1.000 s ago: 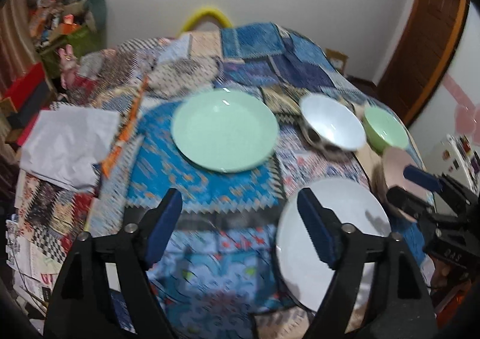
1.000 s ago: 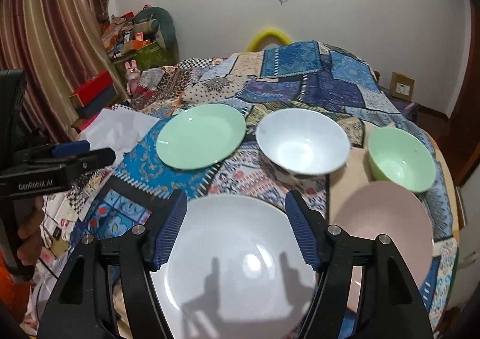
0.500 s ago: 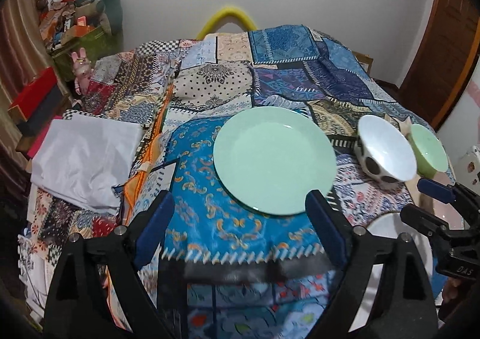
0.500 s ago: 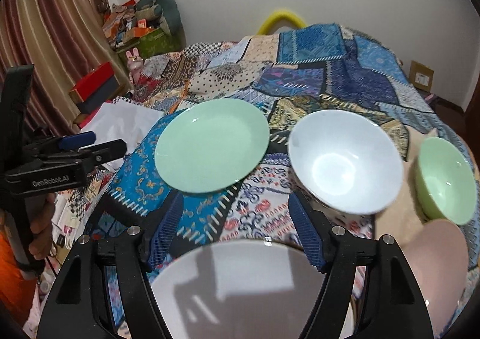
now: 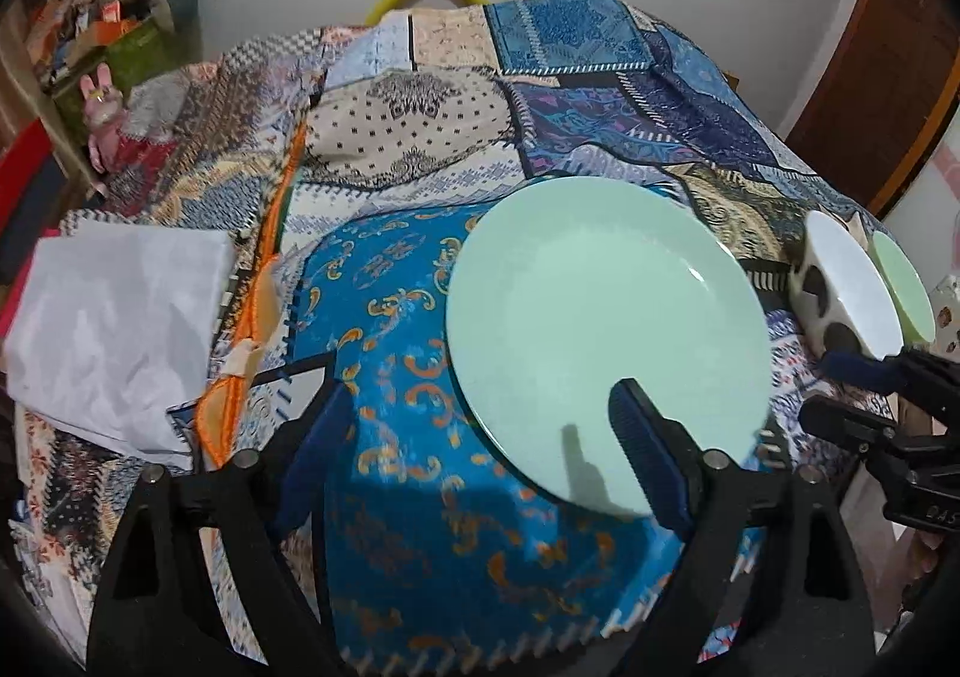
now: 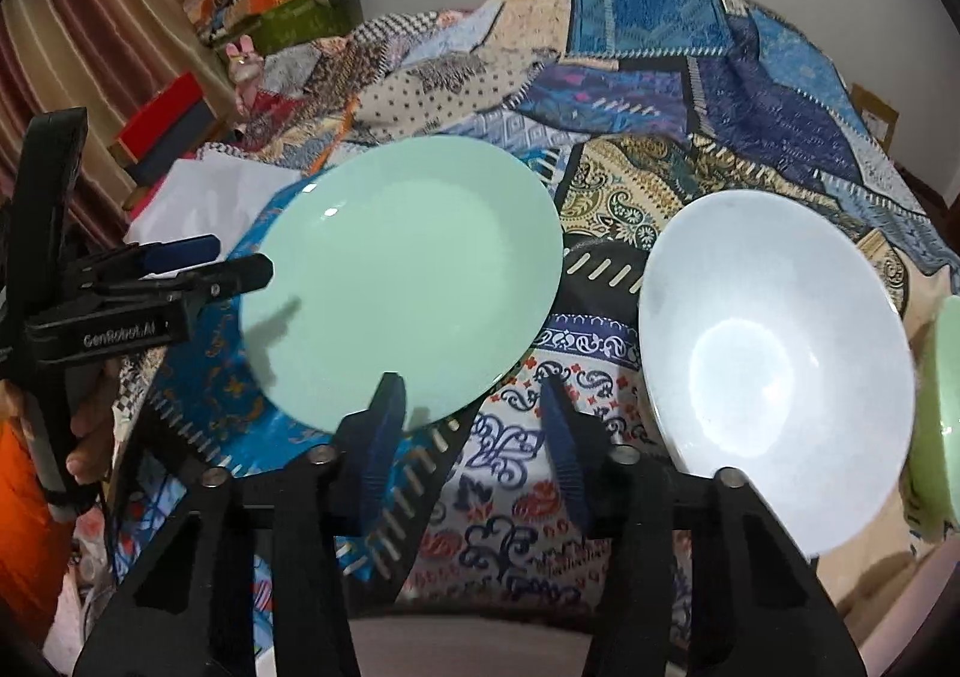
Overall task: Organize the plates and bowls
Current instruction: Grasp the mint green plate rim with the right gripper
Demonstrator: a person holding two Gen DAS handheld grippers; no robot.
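Note:
A mint green plate (image 5: 606, 329) lies flat on the patchwork cloth; it also shows in the right wrist view (image 6: 402, 281). My left gripper (image 5: 480, 437) is open and empty at the plate's near left edge, its right finger over the rim. My right gripper (image 6: 471, 425) is open and empty, its left finger just over the plate's near rim. A white bowl (image 6: 774, 365) with dark spots outside stands right of the plate, also in the left wrist view (image 5: 843, 293). A light green bowl (image 6: 942, 407) stands beyond it at the right edge.
A patchwork cloth (image 5: 420, 149) covers the table. A white sheet of paper (image 5: 114, 329) lies at the left. Boxes and clutter (image 6: 264, 5) stand against the far left wall. The rim of a pale plate (image 6: 456, 641) shows below my right gripper.
Both grippers have moved forward and lower toward the green plate. The white plate has dropped almost out of view, and the pink plate is gone from view. The right gripper's jaws stand narrower than before.

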